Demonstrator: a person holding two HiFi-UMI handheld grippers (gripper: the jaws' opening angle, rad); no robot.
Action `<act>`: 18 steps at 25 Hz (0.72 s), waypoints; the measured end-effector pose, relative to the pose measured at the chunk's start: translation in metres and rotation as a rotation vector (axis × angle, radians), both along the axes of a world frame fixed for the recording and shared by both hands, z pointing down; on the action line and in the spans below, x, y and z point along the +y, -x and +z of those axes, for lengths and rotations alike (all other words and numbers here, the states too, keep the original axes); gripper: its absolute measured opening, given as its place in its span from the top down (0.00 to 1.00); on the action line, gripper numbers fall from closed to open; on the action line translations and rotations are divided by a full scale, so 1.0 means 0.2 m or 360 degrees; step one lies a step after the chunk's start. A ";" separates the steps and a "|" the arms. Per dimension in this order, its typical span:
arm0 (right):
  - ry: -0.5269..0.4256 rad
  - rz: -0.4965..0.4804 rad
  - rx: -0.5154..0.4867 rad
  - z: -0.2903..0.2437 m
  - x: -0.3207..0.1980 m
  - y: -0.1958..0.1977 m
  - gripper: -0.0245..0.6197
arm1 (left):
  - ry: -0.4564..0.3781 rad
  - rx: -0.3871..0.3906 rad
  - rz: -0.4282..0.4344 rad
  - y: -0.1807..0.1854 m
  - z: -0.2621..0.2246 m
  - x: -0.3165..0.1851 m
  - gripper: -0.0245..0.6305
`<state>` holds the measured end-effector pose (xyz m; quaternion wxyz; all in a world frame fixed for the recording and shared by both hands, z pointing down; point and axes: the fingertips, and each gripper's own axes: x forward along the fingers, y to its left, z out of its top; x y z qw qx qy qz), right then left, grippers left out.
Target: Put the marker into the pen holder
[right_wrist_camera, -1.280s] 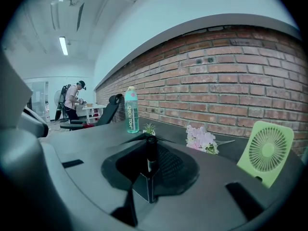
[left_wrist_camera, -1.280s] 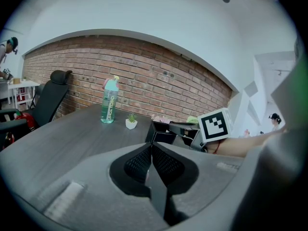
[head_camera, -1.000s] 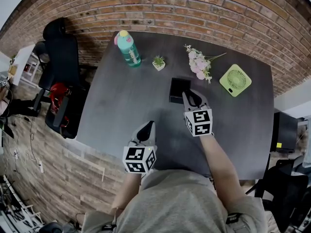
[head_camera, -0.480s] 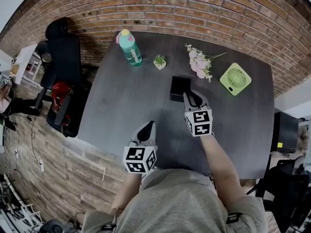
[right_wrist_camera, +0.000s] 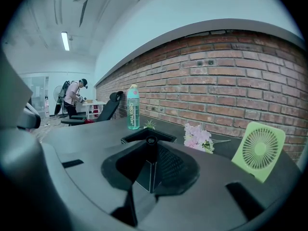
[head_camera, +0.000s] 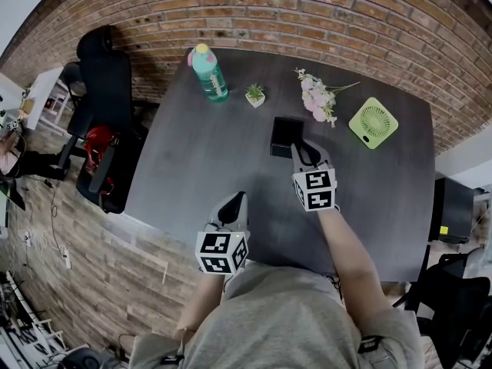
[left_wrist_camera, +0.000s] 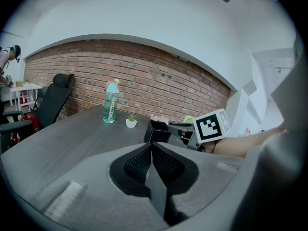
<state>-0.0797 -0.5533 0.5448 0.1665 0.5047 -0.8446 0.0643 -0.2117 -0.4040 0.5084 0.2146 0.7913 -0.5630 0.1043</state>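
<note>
Marker [right_wrist_camera: 150, 140] | clamped in right tool [head_camera: 305, 154] | at pen holder [head_camera: 284, 134] rim

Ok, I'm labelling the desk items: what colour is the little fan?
The fan is light green; it shows best in the right gripper view.

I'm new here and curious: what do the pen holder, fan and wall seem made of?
Pen holder: black, matte, square-edged; likely plastic, possibly metal.
Fan: lime-green moulded plastic, judging by its grille.
Wall: exposed red brick with pale mortar lines.
</note>
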 end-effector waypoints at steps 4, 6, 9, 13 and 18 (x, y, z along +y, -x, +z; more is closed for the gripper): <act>0.0024 -0.0007 -0.0011 0.01 0.00 0.00 0.85 | -0.0008 -0.0005 -0.0006 -0.01 -0.01 0.03 0.93; 0.0049 -0.0009 -0.0023 0.01 0.01 -0.01 0.85 | -0.0012 -0.0009 -0.0007 -0.02 -0.02 0.05 0.93; 0.0060 -0.0003 -0.0036 -0.01 0.03 -0.03 0.82 | -0.0021 -0.0011 -0.0012 -0.04 -0.04 0.08 0.93; 0.0037 -0.0015 -0.0045 -0.07 0.11 -0.08 0.82 | -0.0038 -0.0014 -0.0023 -0.07 -0.06 0.14 0.93; 0.0008 -0.0040 -0.0059 -0.17 0.28 -0.14 0.82 | -0.0060 -0.0007 -0.0049 -0.11 -0.10 0.25 0.93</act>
